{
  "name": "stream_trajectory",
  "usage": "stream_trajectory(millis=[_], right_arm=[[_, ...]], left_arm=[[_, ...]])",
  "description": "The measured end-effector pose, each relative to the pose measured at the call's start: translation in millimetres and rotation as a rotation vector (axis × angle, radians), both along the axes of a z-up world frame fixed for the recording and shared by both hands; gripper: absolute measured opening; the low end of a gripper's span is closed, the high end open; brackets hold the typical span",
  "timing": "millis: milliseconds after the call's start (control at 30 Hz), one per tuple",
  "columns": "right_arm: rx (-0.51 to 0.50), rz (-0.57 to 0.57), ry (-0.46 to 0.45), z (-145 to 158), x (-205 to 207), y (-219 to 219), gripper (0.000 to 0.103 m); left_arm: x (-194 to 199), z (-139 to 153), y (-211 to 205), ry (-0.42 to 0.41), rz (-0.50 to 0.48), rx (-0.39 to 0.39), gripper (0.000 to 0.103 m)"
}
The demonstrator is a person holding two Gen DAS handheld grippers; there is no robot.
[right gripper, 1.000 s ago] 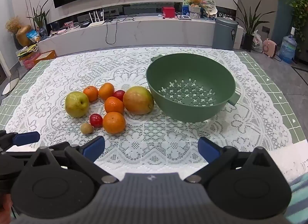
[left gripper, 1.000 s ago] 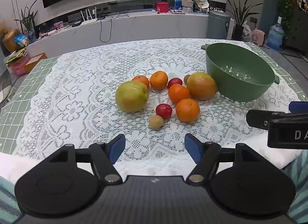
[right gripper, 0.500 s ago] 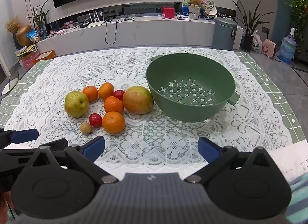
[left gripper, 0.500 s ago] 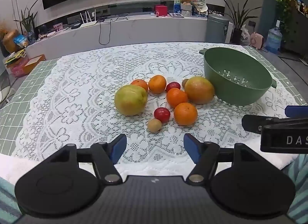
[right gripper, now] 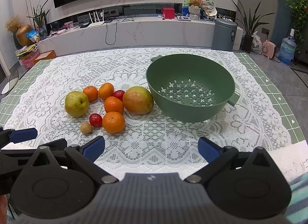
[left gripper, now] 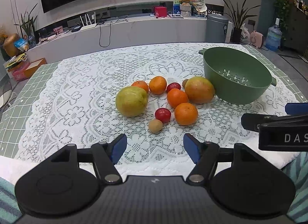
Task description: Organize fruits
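Note:
A cluster of fruit lies on the lace cloth: a yellow-green pear point(left gripper: 131, 101) point(right gripper: 76, 103), a mango point(left gripper: 199, 90) point(right gripper: 137, 100), several oranges with the nearest one point(left gripper: 186, 113) point(right gripper: 113, 122) in front, two red tomatoes point(left gripper: 162, 115) point(right gripper: 95, 120) and a small brown kiwi point(left gripper: 155, 125) point(right gripper: 86, 127). An empty green colander point(left gripper: 235, 75) point(right gripper: 190, 87) stands right of the mango. My left gripper point(left gripper: 155, 148) is open, short of the kiwi, nothing between its fingers. My right gripper point(right gripper: 151, 149) is open before the colander, also empty.
The table point(right gripper: 277, 93) carries a green grid mat under white lace. The right gripper's body point(left gripper: 277, 127) shows at the left wrist view's right edge; a left fingertip point(right gripper: 23, 135) shows at the right wrist view's left edge. A TV console point(right gripper: 134, 29) and bin point(right gripper: 224, 34) stand beyond.
The left wrist view shifted slightly, so fruit and colander sit a little lower and left than a second ago. The right view is unchanged. Both grippers stay open.

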State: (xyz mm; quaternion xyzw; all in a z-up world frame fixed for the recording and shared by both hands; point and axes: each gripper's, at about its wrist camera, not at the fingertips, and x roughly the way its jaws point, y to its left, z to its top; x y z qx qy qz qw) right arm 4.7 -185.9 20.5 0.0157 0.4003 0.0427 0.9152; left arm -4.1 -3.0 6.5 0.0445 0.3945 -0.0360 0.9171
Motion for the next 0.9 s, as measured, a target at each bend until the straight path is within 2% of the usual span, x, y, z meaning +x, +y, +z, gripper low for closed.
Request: stream_trajectory(millis=[900], right_arm=[[-0.01,0.004,0.0,0.8,-1.7,2.9,0.099]], left_arm=[[-1.5,0.2,0.2,0.003,-0.003,-0.002,0.079]])
